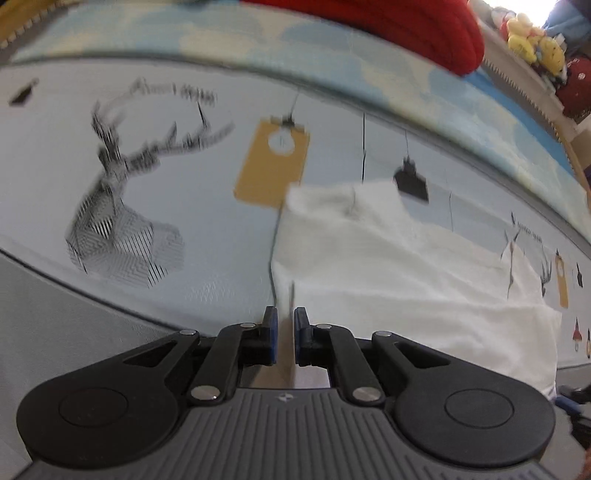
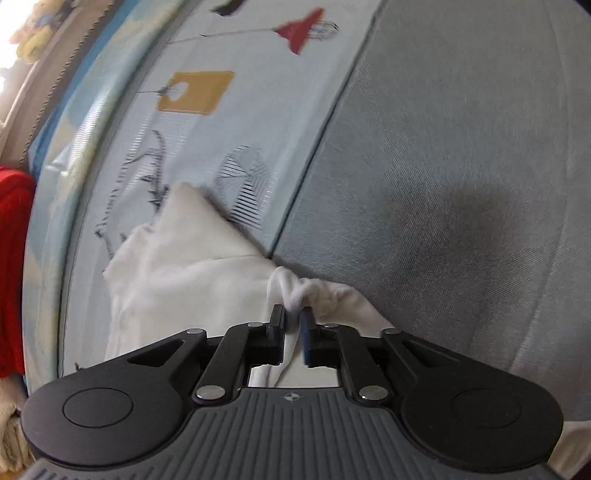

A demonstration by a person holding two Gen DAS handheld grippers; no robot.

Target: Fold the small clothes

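The right gripper (image 2: 293, 317) pinches a bunched fold of the white garment (image 2: 192, 266) between nearly closed jaws. The left gripper (image 1: 285, 325) also stands narrow, its jaws clamped on the garment's thin edge. The cloth lies spread on a pale blue printed sheet (image 1: 221, 229), beside a grey cover (image 2: 461, 147); a red fabric (image 1: 406, 29) lies beyond.

Pale printed bedsheet (image 1: 207, 206), grey fabric (image 2: 461, 147), bright window light beyond.
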